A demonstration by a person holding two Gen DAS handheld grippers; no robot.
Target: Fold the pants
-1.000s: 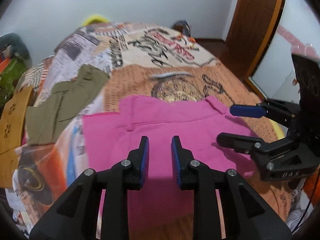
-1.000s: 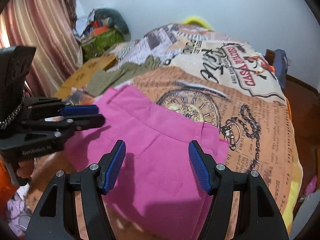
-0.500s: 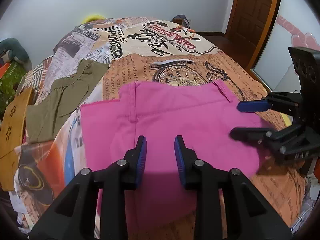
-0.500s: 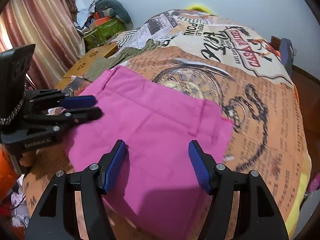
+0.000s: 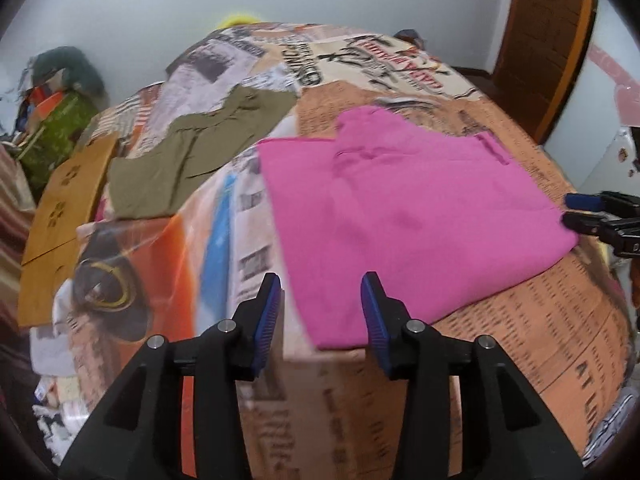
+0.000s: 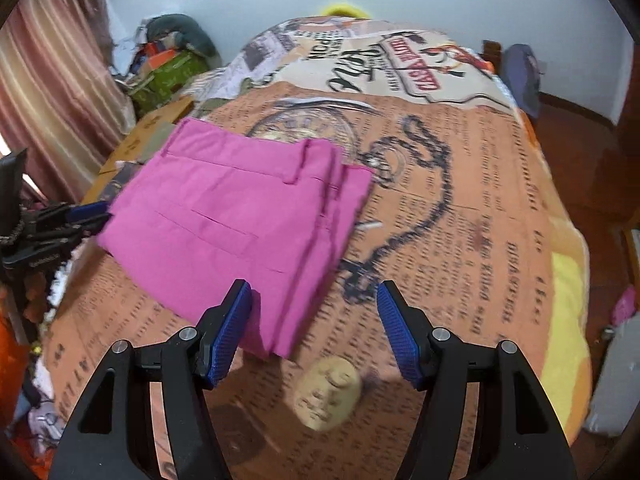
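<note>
The pink pants (image 5: 408,208) lie folded into a flat rectangle on the printed bedspread (image 5: 520,320), near its front edge; they also show in the right wrist view (image 6: 240,216). My left gripper (image 5: 320,308) is open and empty, just in front of the fold's near left corner. My right gripper (image 6: 314,328) is open and empty, above the fold's near right corner. Each gripper shows at the other view's edge, the right one (image 5: 580,210) and the left one (image 6: 86,216) beside the pants.
Olive green pants (image 5: 196,148) lie on the bed to the left. A brown cardboard sheet (image 5: 60,208) lies beyond them. Clutter and a green bag (image 6: 172,72) sit by the curtain. A wooden door (image 5: 548,40) stands at the right.
Both grippers have drawn back toward the bed's front edge and apart to the fold's sides. My left gripper's jaws have widened. The pants lie flat on the bed.
</note>
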